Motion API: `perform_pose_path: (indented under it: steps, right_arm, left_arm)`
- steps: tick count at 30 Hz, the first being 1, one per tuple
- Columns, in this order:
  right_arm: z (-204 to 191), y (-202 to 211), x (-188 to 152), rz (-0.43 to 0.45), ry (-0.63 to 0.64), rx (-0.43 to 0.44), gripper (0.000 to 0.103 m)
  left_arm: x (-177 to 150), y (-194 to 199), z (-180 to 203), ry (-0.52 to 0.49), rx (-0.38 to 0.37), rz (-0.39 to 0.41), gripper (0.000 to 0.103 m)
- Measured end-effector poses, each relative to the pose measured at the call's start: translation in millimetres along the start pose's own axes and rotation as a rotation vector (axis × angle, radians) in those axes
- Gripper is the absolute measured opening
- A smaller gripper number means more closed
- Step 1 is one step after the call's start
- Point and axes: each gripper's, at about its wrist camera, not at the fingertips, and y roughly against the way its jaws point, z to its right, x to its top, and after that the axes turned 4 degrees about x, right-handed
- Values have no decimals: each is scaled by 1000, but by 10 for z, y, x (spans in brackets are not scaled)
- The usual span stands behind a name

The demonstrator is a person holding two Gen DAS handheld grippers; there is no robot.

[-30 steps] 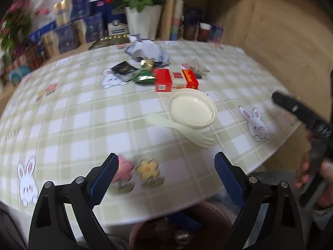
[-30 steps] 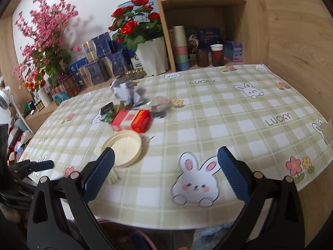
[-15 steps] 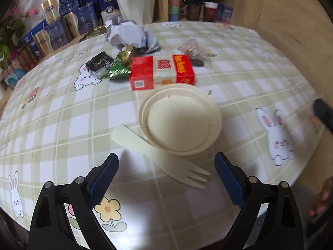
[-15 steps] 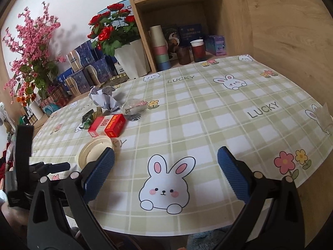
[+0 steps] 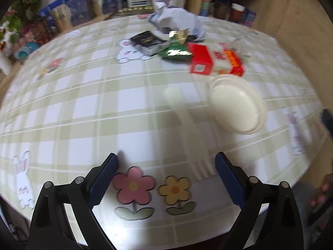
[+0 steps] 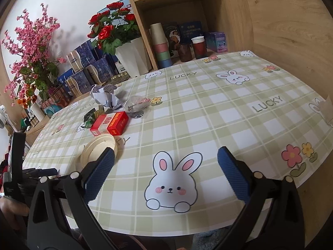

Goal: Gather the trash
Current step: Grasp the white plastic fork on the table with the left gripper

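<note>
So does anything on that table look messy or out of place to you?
Yes. A loose cluster of litter lies on the checked tablecloth: crumpled paper, a red box, a green wrapper, a dark packet and crinkled clear plastic. Nearer the edge, a cream disposable bowl sits beside a fork. Nothing looks spilled.

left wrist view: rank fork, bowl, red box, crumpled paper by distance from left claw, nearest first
From the left claw:
1. Fork, tines just ahead, between the fingers.
2. Bowl, ahead to the right.
3. Red box, behind the bowl.
4. Crumpled paper, far edge, near the shelf.
</note>
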Motion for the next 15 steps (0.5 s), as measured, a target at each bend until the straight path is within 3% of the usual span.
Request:
perform_pose_path:
  steps: [2, 4, 6, 7, 14, 15]
  right_arm:
    - [-27, -24, -38, -9, -3, 0, 97]
    - [-62, -66, -80, -33, 3, -4, 97]
    - [-86, -75, -111, -39, 10, 0, 97]
    - [-95, -78, -116, -40, 14, 2, 97]
    - [-159, -97, -139, -50, 42, -5, 97]
    - [-178, -106, -141, -53, 50, -6, 97]
  left_arm:
    - [55, 37, 37, -45, -7, 30, 91]
    - [123, 33, 104, -92, 7, 47, 82]
    - [194, -29, 149, -99, 18, 22, 55]
    - [225, -75, 155, -79, -1, -2, 52]
    - [258, -93, 255, -29, 5, 49, 51]
    - [232, -68, 237, -21, 3, 60, 44]
